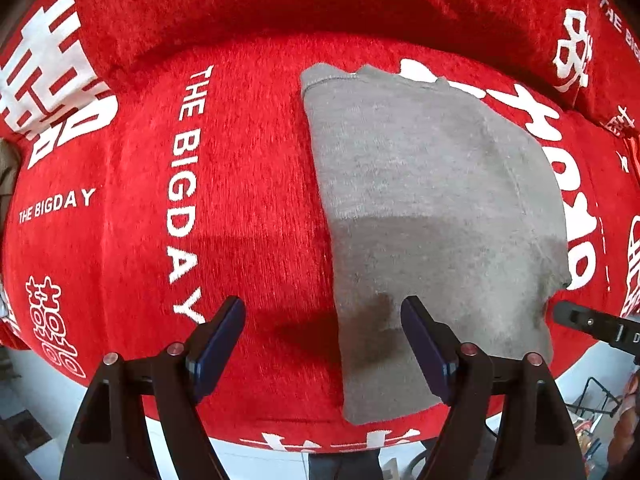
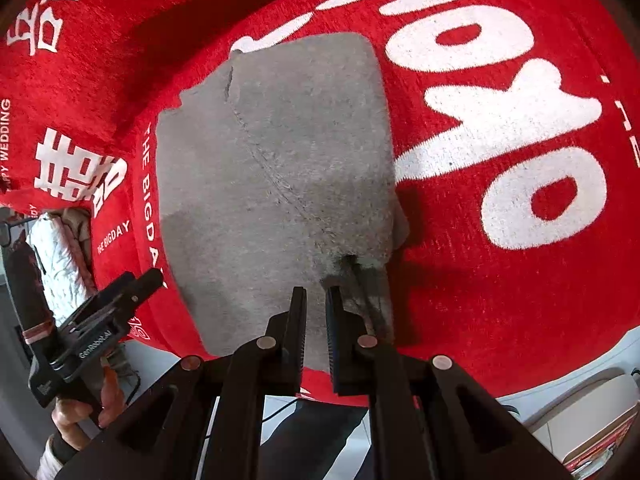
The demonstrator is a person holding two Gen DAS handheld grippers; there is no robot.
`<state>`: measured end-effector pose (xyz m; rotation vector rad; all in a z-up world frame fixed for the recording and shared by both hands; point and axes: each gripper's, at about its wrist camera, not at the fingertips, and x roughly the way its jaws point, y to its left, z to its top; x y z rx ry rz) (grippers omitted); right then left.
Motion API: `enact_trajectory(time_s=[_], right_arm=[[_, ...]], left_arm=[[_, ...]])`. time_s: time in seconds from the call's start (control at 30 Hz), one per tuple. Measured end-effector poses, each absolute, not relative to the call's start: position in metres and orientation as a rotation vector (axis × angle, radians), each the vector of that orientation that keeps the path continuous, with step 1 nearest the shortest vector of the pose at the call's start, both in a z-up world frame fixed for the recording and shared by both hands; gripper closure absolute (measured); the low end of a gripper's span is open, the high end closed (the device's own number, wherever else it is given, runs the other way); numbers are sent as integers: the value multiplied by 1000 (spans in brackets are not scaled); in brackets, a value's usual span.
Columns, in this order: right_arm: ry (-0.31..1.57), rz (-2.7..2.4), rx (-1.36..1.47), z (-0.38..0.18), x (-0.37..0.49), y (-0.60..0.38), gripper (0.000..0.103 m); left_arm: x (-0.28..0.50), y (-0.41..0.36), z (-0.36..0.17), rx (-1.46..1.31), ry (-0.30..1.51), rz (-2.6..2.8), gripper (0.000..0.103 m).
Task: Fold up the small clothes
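Folded grey garment (image 1: pixel 432 216) under open left tool (image 1: pixel 322 316), right edge beneath

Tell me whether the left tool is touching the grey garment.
Apart. The left wrist view shows the left tool wide open above the grey garment, nothing between its pads, and its shadow cast clear on the cloth below.

Plain grey garment (image 1: pixel 420 184); red cover (image 1: pixel 260 208), white lettering.

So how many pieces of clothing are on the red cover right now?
1. A single grey garment lies folded flat on the red cover, its near edge at the cover's front edge. Anything tucked beneath it wouldn't show.
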<state>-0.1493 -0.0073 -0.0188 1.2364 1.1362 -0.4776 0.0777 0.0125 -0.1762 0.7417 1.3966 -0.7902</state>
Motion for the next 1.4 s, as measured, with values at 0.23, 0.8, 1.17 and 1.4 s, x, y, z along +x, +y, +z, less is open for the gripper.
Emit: enact_trajectory(time_s=[0.23, 0.8, 1.17, 1.4], right_arm=[[1131, -494, 1221, -10, -151, -16, 92], [1194, -712, 819, 35, -127, -15, 0], [1185, -755, 757, 50, -124, -16, 0], [1195, -758, 764, 48, -123, -16, 0]], left_arm=[[76, 13, -175, 744, 1382, -781, 0], [78, 5, -159, 737, 1328, -725, 0], [72, 1, -147, 725, 1314, -727, 0], [73, -5, -142, 717, 1294, -724, 0]])
